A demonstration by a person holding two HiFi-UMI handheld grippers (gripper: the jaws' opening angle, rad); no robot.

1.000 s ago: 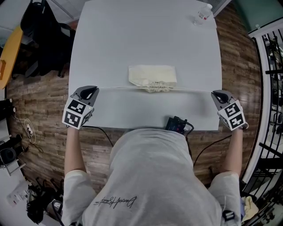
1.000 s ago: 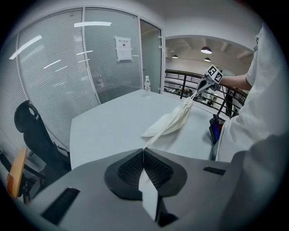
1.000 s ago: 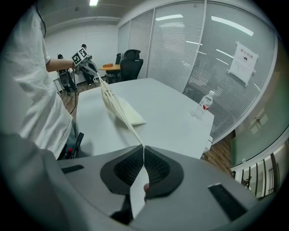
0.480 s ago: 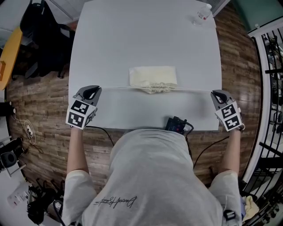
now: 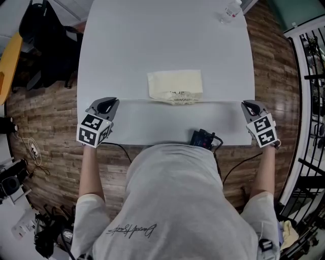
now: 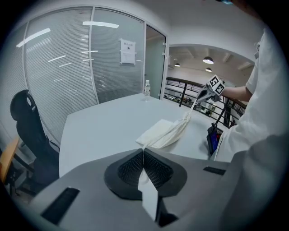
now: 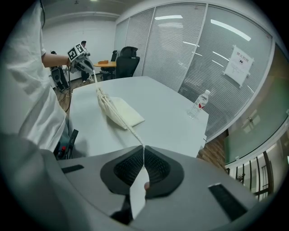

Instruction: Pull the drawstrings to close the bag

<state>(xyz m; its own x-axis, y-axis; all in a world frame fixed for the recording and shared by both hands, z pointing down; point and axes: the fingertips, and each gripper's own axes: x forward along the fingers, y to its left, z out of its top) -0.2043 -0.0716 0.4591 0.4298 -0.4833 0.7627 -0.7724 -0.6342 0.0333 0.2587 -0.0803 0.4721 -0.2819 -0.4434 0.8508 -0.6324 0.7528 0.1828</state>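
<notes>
Head view. The cream bag (image 5: 174, 84) lies flat near the middle of the white table (image 5: 162, 35), its gathered mouth toward the person. We see the left drawstring (image 5: 133, 99) run straight from the mouth to the left gripper (image 5: 105, 105), and the right drawstring (image 5: 221, 101) to the right gripper (image 5: 250, 107), each gripper at a side edge of the table. Compared with a second ago, the left gripper sits slightly farther in over the table; the right gripper and the bag are nearly unchanged, and both strings remain taut. A water bottle (image 5: 231, 10) stands at the far right corner.

Left gripper view. We find the jaws pressed together, pinching the left drawstring, which leads off the tips toward the bag's puckered mouth.

Right gripper view. Here too the jaws are closed on a string, the right drawstring, which stretches from the tips to the bag.
</notes>
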